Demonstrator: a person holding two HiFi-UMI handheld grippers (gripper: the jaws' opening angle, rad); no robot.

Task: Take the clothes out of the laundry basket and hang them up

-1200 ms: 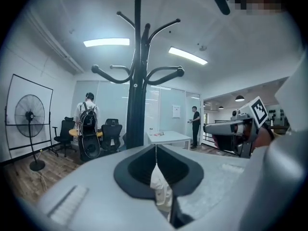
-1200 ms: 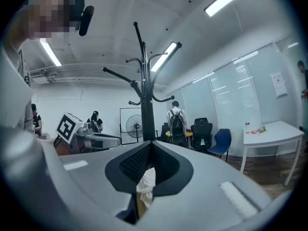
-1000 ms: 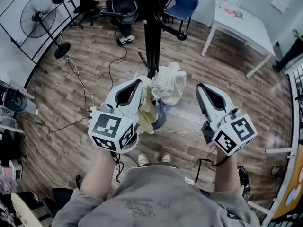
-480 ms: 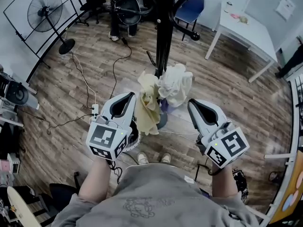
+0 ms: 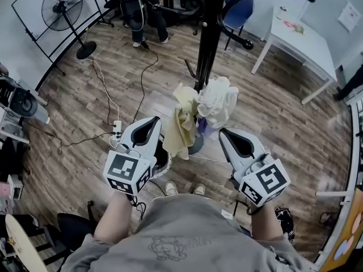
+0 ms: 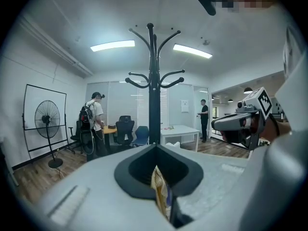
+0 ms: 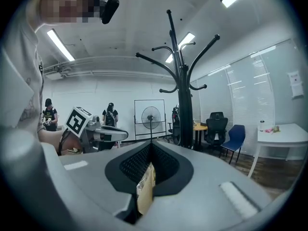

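A pale yellow garment [image 5: 181, 126] hangs between my two grippers, bunched against a white cloth [image 5: 218, 100] with a bluish bit beneath it. My left gripper [image 5: 155, 120] is at the garment's left side and my right gripper [image 5: 223, 133] is at the right, below the white cloth. In the left gripper view the left gripper [image 6: 155, 146] is shut, with yellowish fabric [image 6: 160, 190] pinched between its jaws. The right gripper [image 7: 151, 144] is shut in the same way on yellowish fabric [image 7: 144, 190]. No laundry basket is in view.
A black coat stand [image 5: 207, 35] rises just beyond the clothes, its arms spreading overhead [image 6: 153, 76]. Cables and a power strip [image 5: 117, 129] lie on the wood floor at the left. A fan [image 5: 62, 4], a white table [image 5: 300, 33], a blue chair [image 5: 238, 10] and people stand farther off.
Both grippers have come back toward my body and a little lower, and the yellow and white clothes have come along with them, away from the coat stand's pole.
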